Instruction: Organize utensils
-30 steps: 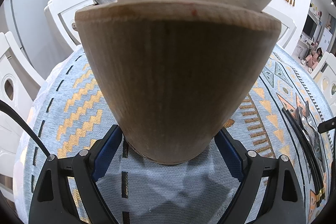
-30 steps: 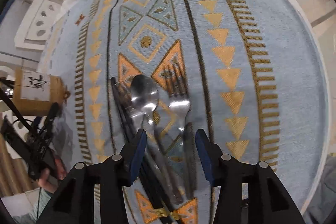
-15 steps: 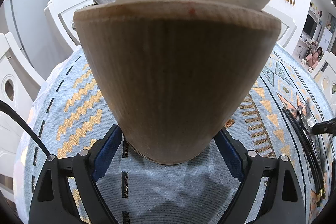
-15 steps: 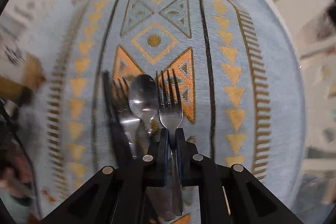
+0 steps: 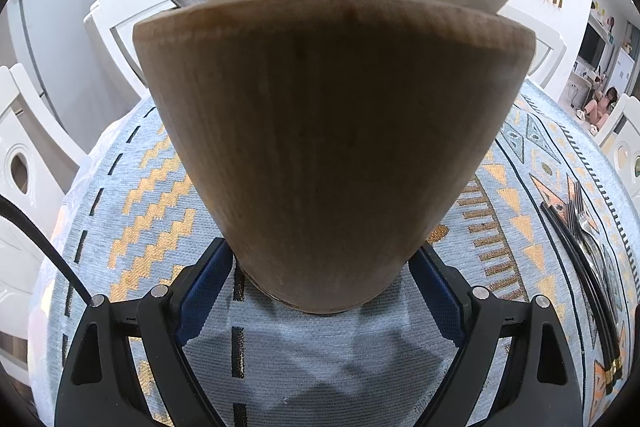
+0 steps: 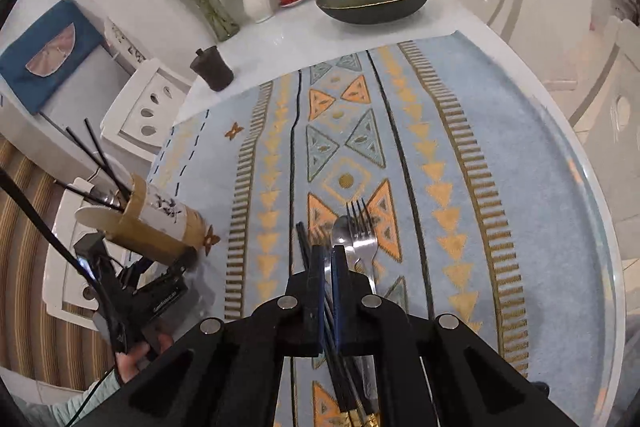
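While clamped, right gripper (image 6: 328, 257) on fork (image 6: 362, 241)

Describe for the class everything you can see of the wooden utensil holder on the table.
The utensil holder is a round cup of pale, bamboo-like wood, with a white band carrying dark ink marks. It rests on the patterned tablecloth near the table's edge. The left gripper has its blue pads on either side of the holder's base. Thin black sticks, probably chopsticks, and a flat pale spatula stick out of its mouth. In the left wrist view the grain runs lengthwise.
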{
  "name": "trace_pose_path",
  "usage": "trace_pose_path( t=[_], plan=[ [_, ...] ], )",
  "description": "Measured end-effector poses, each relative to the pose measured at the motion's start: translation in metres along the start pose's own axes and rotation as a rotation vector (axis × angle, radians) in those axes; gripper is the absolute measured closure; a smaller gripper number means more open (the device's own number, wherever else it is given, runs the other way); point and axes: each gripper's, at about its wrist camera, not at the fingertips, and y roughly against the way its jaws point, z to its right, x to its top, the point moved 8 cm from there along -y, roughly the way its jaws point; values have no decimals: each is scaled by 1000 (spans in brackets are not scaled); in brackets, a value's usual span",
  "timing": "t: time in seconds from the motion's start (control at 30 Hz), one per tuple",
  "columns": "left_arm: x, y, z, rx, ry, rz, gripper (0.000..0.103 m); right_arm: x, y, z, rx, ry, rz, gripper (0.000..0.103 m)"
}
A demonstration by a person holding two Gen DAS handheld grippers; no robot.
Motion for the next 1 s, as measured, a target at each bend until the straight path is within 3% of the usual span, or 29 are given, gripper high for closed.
trace_pose_path(
  t=[0.2, 0.4, 0.57, 0.63, 0.77, 0.87, 1.0],
  plan=[
    [0, 0, 0, -1, 1, 0, 13, -9, -57, 25, 42, -92, -232, 96],
    [-1, 0, 1, -4, 3, -2, 13, -14, -102, 20, -35, 47, -398, 95],
    [-1, -3, 2, -9, 7, -9, 12, 0, -108, 21, -203, 237, -359, 95],
    [-1, -5, 2, -11, 9, -14, 12, 5, -112, 22, -186, 230, -356, 92],
    [-1, -5, 2, -11, 9, -18, 12, 5, -123, 28, -122, 175, -389, 69],
    [0, -7, 1, -13, 10, -23, 12, 8, -122, 30, -92, 167, -381, 69],
    [1, -9, 1, -14, 10, -27, 12, 7, -120, 35, -129, 185, -376, 68]
  ],
)
